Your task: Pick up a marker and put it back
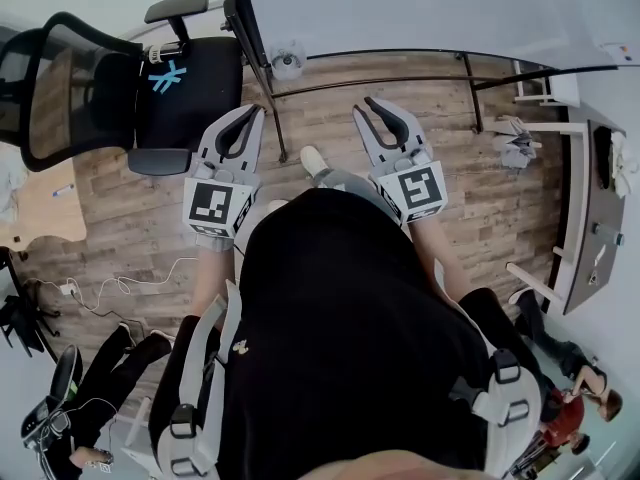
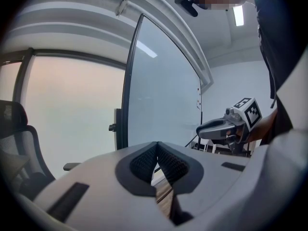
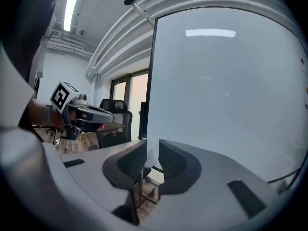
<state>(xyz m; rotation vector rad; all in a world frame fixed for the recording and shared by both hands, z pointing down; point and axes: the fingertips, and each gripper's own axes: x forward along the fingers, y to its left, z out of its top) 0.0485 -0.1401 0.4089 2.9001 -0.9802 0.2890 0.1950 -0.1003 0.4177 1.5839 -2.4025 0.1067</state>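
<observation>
Above a brown wood-plank floor, seen steeply from the head view, a grey two-jaw left gripper and a matching grey right gripper are held forward side by side, a little apart, by a person in a black top. Each gripper carries a white cube with black square markers at its back end. Both grippers are pointed toward a large white whiteboard in a black frame on a black floor stand, which is near but not touched. In the left gripper view, the left gripper is seen with its dark ribbed pads pressed together at the tips, with nothing between them; the right gripper is seen off to the right, and the whiteboard fills the middle. In the right gripper view, the right gripper is seen with its ribbed pads parted by a narrow gap, through which only the floor and the foot of the stand are seen; nothing is held. The left gripper is seen at the left of that view, and the whiteboard covers the right half. A black mesh-backed office chair stands to the left of the whiteboard stand. A marker cannot be made out with certainty in any view; a small pale stick with a blue end lies on a pale surface at the far left edge of the head view, well apart from both grippers, too small to identify.
</observation>
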